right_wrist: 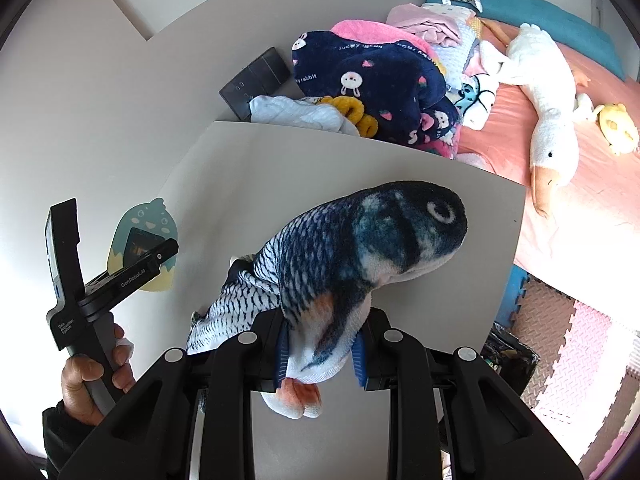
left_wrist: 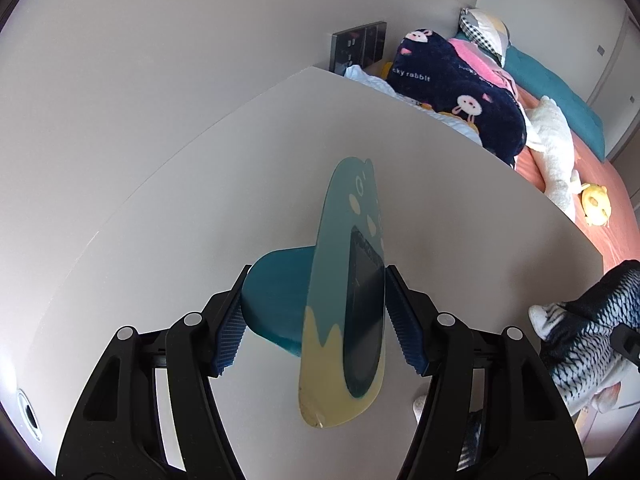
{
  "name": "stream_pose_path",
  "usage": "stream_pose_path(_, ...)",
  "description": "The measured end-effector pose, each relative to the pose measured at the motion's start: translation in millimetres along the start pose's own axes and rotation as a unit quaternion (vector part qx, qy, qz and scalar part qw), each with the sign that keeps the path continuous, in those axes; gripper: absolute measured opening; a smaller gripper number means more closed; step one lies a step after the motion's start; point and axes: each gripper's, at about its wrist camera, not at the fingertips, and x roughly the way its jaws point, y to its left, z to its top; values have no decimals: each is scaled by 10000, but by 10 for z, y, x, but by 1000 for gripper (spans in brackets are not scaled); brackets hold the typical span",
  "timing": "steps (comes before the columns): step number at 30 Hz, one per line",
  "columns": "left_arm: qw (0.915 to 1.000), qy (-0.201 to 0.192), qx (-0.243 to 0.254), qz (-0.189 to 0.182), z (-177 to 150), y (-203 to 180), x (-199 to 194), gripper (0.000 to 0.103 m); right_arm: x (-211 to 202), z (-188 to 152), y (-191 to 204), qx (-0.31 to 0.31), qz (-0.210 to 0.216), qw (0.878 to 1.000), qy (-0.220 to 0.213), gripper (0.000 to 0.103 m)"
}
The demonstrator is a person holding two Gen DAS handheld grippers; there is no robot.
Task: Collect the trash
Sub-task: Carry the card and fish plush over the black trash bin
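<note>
A small dinosaur-shaped gadget (left_wrist: 348, 240), teal and pale yellow with a dark screen and a teal housing at the back, sits tilted between my left gripper's (left_wrist: 316, 320) blue pads over the white tabletop (left_wrist: 180, 240). One pad presses the back housing, the other the screen side. In the right wrist view the same gadget (right_wrist: 140, 232) shows by the left gripper (right_wrist: 168, 250), which a hand (right_wrist: 92, 376) holds. My right gripper (right_wrist: 320, 356) is shut on a blue, white and orange plush fish (right_wrist: 360, 248), whose head hangs over the table (right_wrist: 280, 168).
Beyond the table's far edge is a bed with a navy rabbit blanket (right_wrist: 368, 80), a white goose plush (right_wrist: 552, 112), a yellow toy (right_wrist: 616, 124) and a teal pillow (left_wrist: 552, 92). A dark wall panel (left_wrist: 360, 46) is behind. A black bag (right_wrist: 508, 356) and foam mats (right_wrist: 572, 360) lie on the floor at right.
</note>
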Motion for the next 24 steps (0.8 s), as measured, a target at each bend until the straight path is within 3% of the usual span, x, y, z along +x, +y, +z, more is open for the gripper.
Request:
stream_pose_path(12, 9991, -174, 256, -301, -353, -492, -567, 62, -458, -362, -396, 87, 17, 9997, -248, 27)
stream_pose_path(24, 9955, -213, 621, -683, -614, -1133, -879, 63, -973, -705, -856, 136, -160, 9986, -485, 27)
